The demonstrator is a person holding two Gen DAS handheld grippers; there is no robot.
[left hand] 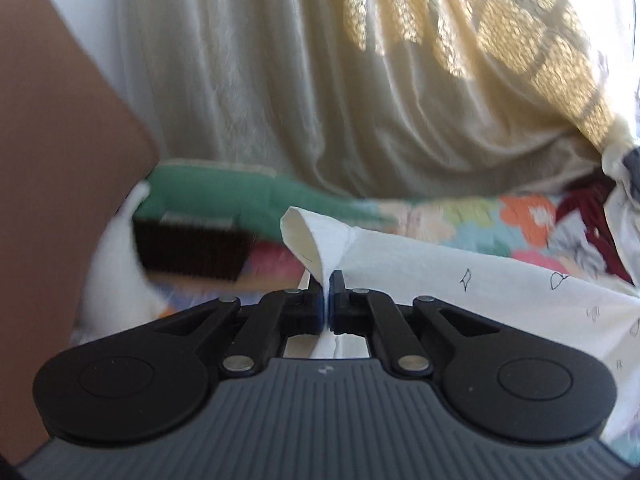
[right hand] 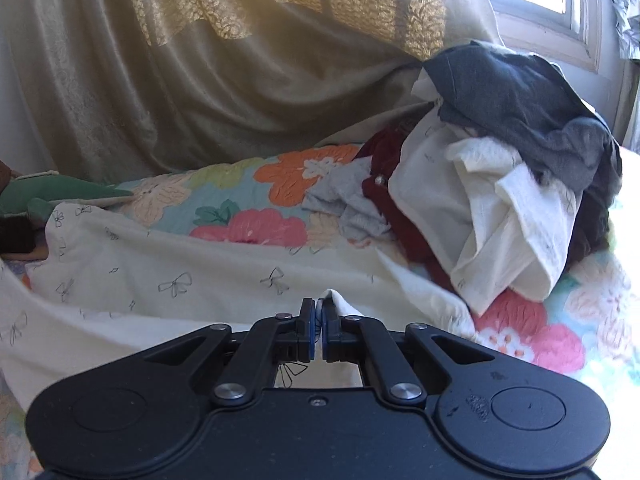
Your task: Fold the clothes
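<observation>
Left tongs (left hand: 328, 280), right tongs (right hand: 319, 308) both clamped on bow-print white garment (right hand: 168, 276) edge.

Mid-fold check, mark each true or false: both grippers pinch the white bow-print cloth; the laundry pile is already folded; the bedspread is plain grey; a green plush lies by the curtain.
1. Both the left gripper and right gripper pinch the white bow-print cloth. True.
2. The laundry pile is folded. False: it is a crumpled heap.
3. The bedspread is plain grey. False: it is floral, multicoloured.
4. A green plush lies by the curtain. True.
</observation>
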